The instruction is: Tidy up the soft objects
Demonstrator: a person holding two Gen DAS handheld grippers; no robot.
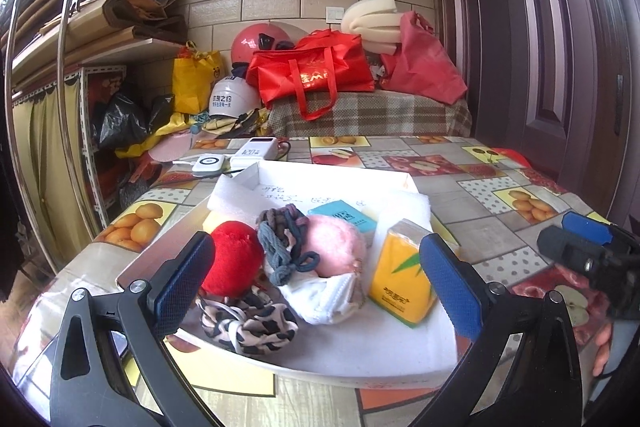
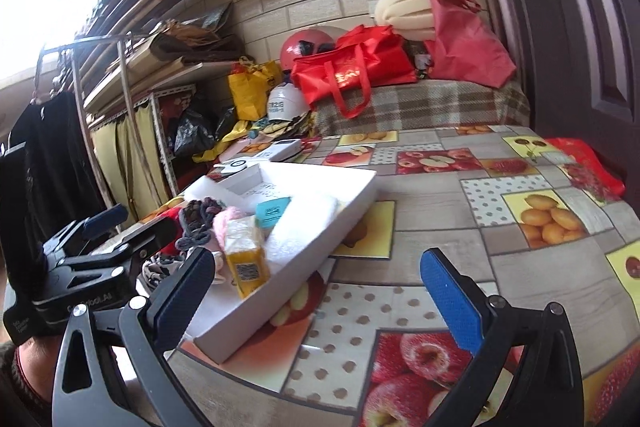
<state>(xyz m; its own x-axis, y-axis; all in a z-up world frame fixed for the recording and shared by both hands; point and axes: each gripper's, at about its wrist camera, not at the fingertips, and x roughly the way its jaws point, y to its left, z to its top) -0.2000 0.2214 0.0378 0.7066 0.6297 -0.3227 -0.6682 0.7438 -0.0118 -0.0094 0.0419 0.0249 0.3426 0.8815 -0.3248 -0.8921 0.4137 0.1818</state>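
A white shallow box (image 1: 360, 375) sits on the fruit-print table and holds soft things: a red pompom (image 1: 234, 259), grey hair ties (image 1: 280, 239), a pink pompom (image 1: 336, 243), a leopard scrunchie (image 1: 252, 327), a white face mask (image 1: 328, 297), a yellow tissue pack (image 1: 400, 275), a teal pack (image 1: 344, 217) and white foam (image 1: 408, 203). My left gripper (image 1: 316, 283) is open and empty, just in front of the box. My right gripper (image 2: 316, 291) is open and empty over the table, to the right of the box (image 2: 320, 231). The tissue pack also shows in the right wrist view (image 2: 246, 259).
Two white chargers (image 1: 236, 157) lie beyond the box. A plaid-covered bench (image 1: 368, 115) behind the table carries red bags, helmets and foam. Shelves and a metal rack (image 1: 60, 107) stand at left. A dark door (image 1: 560, 47) is at right.
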